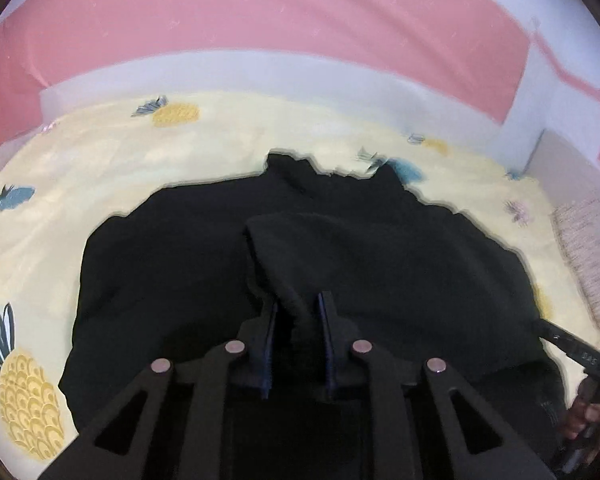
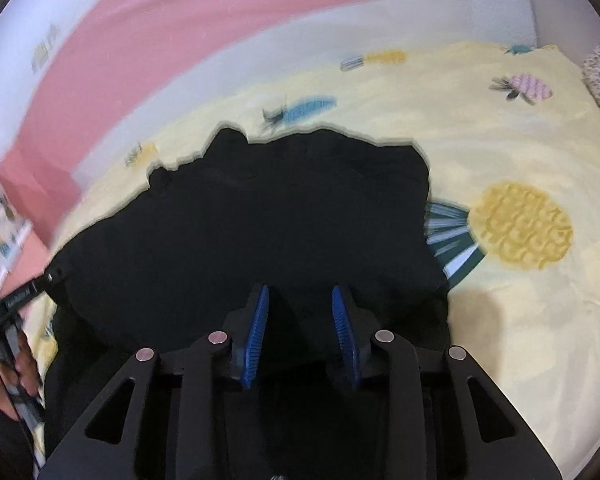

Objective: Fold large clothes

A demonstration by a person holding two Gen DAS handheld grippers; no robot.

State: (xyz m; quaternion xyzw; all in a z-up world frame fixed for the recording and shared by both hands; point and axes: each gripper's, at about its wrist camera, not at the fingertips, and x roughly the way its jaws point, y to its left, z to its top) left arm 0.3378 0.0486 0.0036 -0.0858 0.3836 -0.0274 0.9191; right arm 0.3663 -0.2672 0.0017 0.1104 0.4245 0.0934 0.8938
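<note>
A large black garment [image 1: 180, 264] lies partly folded on a yellow pineapple-print bedsheet [image 1: 60, 184]. My left gripper [image 1: 298, 306] is shut on a raised fold of the garment that runs up between its blue pads. The garment also fills the middle of the right wrist view [image 2: 260, 232]. My right gripper [image 2: 300, 300] has its blue pads apart over the near edge of the dark cloth; I cannot tell whether cloth is between them. Each view shows the other gripper at its side edge, the right one [image 1: 576, 350] and the left one [image 2: 24, 294].
The bedsheet [image 2: 520, 152] spreads wide to the right of the garment. A pink and white wall [image 1: 300, 32] runs behind the bed. A speckled pillow [image 1: 592, 256] lies at the right edge. A person's hand [image 2: 4, 380] holds the left gripper's handle.
</note>
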